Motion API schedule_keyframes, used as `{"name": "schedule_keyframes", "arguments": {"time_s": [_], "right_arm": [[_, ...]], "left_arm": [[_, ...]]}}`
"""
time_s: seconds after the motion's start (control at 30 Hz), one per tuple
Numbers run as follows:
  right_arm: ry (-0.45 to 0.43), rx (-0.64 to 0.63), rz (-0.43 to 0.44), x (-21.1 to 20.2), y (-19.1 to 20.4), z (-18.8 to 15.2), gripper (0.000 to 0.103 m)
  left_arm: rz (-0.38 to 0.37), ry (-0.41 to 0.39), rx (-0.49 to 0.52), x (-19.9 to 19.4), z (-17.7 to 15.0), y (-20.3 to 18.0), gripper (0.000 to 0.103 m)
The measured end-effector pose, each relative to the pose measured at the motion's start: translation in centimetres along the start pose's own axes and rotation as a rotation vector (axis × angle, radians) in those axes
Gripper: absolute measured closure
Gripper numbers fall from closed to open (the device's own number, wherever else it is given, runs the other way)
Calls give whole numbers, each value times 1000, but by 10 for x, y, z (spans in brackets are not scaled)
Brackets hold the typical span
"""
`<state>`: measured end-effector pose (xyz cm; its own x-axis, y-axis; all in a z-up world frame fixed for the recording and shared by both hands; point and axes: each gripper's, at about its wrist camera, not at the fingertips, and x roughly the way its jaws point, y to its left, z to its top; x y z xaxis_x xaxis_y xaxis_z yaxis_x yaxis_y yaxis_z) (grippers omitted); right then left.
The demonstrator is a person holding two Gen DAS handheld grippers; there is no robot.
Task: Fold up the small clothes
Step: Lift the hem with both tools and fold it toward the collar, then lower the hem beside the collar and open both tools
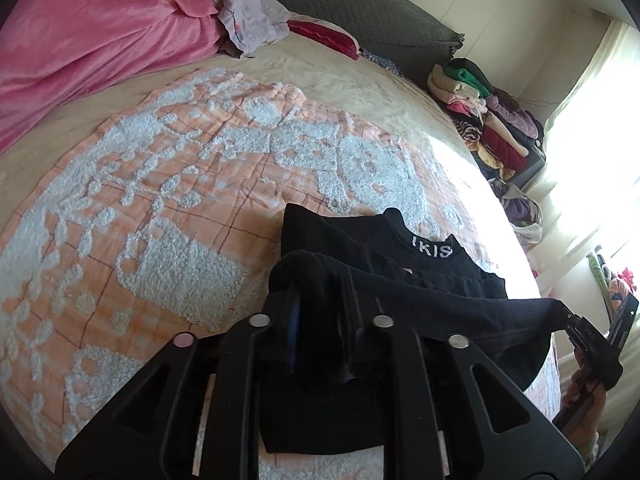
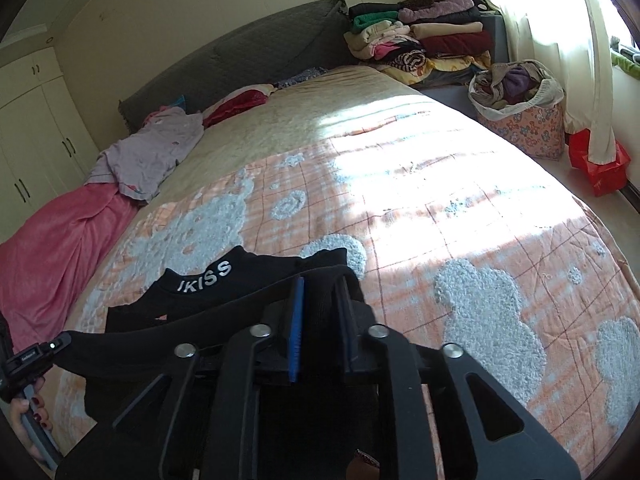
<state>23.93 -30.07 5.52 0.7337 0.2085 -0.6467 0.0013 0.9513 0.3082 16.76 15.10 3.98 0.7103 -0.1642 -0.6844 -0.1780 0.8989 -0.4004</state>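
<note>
Black top (image 2: 224, 300) with white collar lettering lies on the peach bedspread (image 2: 460, 208); left gripper (image 1: 320, 304) and right gripper (image 2: 320, 292), jaws parted, each straddle its folded-over edge without pinching.

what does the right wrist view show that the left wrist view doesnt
Only the right wrist view shows the white wardrobe doors, the red box on the floor, and the floral basket in full.

Only the left wrist view shows the pink blanket filling its upper left; the basket there is only a partial glimpse at the bed's edge.

Both show the black garment with white lettering on the orange patterned quilt, the grey headboard, and the stack of folded clothes.
</note>
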Motion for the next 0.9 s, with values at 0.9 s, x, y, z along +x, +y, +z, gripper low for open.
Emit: {"name": "schedule_keyframes", "arguments": {"time_s": [0.9], "right_arm": [[170, -374, -19, 19, 62, -63, 51]], "left_arm": [[164, 109, 413, 54, -50, -88, 58]]}}
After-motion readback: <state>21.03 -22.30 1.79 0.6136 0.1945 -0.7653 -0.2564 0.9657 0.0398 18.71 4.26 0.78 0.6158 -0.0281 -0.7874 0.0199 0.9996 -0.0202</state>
